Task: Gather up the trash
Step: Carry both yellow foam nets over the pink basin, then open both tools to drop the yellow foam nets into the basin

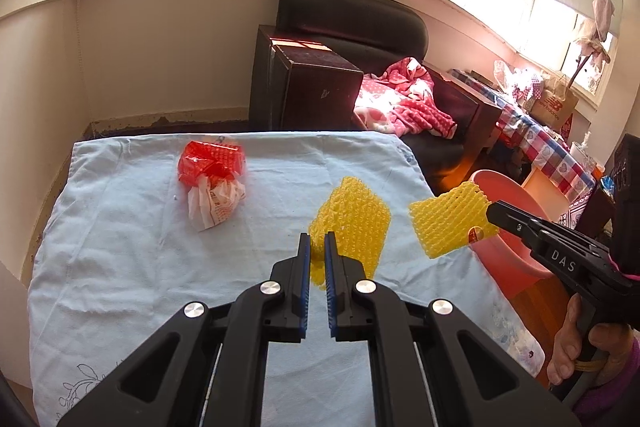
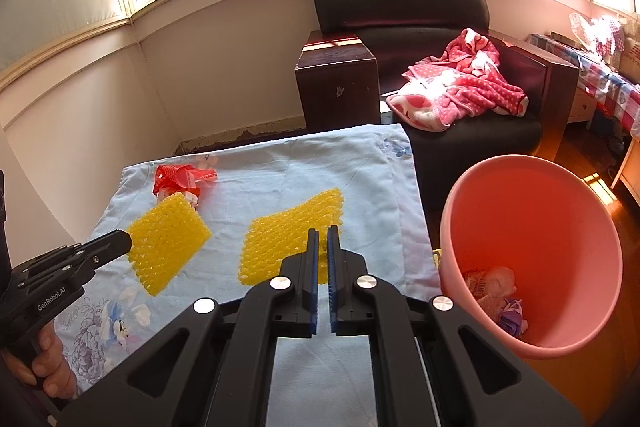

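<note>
A: Biggest first: we have the pale blue cloth (image 1: 160, 287) over the table, and the pink bin (image 2: 532, 171) just off its right edge with a few scraps at the bottom.

B: And we hold two yellow foam nets. Our left gripper (image 1: 316, 241) has its fingers drawn close on a corner of the left net (image 1: 352, 223). Our right gripper (image 2: 323, 235) nips the right net (image 2: 296, 239) the same way, near the bin's side of the table.

A: The red wrapper (image 1: 212, 171) with white paper spilling out lies far back on the cloth, untouched.

B: What could go wrong, in our judgement?

A: Each grip is only on an edge of springy mesh. A quick swing could let a net slide out and land on the floor between table and bin. The bin also looks tilted in the right wrist view, though that may be the lens; a knock on its rim could tip it.

B: What can't we make out?

A: How much mesh sits between the pads, since the fingers hide it. The bin's base is cut off, and a small yellow scrap behind its rim is unclear.
</note>
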A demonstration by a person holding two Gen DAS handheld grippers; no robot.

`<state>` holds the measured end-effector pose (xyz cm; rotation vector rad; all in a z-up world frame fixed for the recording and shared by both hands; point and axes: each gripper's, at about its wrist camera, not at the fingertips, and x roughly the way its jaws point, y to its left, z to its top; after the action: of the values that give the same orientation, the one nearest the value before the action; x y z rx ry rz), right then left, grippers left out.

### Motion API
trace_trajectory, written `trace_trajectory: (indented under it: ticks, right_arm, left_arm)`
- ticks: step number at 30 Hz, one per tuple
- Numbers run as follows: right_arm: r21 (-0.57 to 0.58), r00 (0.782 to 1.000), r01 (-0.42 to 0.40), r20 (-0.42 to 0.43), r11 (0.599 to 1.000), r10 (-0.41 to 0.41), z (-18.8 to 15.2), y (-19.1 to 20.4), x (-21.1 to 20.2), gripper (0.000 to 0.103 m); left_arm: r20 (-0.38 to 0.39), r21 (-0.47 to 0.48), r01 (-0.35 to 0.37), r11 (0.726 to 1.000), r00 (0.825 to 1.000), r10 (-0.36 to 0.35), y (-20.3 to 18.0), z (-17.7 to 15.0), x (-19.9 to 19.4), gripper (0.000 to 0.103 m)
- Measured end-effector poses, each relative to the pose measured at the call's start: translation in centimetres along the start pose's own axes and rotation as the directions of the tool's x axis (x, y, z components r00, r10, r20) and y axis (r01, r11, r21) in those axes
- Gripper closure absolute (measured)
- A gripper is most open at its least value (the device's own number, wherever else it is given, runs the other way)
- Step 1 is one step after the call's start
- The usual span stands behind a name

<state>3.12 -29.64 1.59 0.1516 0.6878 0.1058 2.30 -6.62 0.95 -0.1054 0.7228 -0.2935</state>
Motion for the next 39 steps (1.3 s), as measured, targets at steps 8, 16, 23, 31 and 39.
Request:
trace_trajectory:
  ticks: [8,16,23,31,39]
  right_arm:
    - [0.091,0.993,0.102,0.043,0.991,-0.106,0.3,-5.3,-2.2,0.099]
    - [0.174,0.976,0.197,0.052,0.965,-0.209,0.0,-10.6,-3.2,0.099]
    - [0.193,0.960,0.268,0.027,0.944,-0.278,-0.5,-13.6,-2.8,0.098]
    - [0.208,0.951,0.302,0.000,0.930,-0.309,-1.2,-15.9,-2.5,0.098]
    - [0.230,0.945,0.324,-0.025,0.918,-0.328,-1.8,-17.8,-2.6,0.098]
  left_arm:
    - [0.006,0.086,0.103,0.991,0.995,-0.104,-5.7,2.1,1.5,0.097]
    - [-0.023,0.163,0.201,0.966,0.980,-0.200,-11.9,3.4,3.5,0.097]
    - [-0.069,0.220,0.257,0.941,0.966,-0.248,-16.8,3.6,6.2,0.097]
    - [-0.131,0.252,0.299,0.920,0.953,-0.273,-20.7,3.4,9.3,0.097]
    - [-0.176,0.244,0.302,0.921,0.948,-0.265,-22.4,2.5,11.6,0.097]
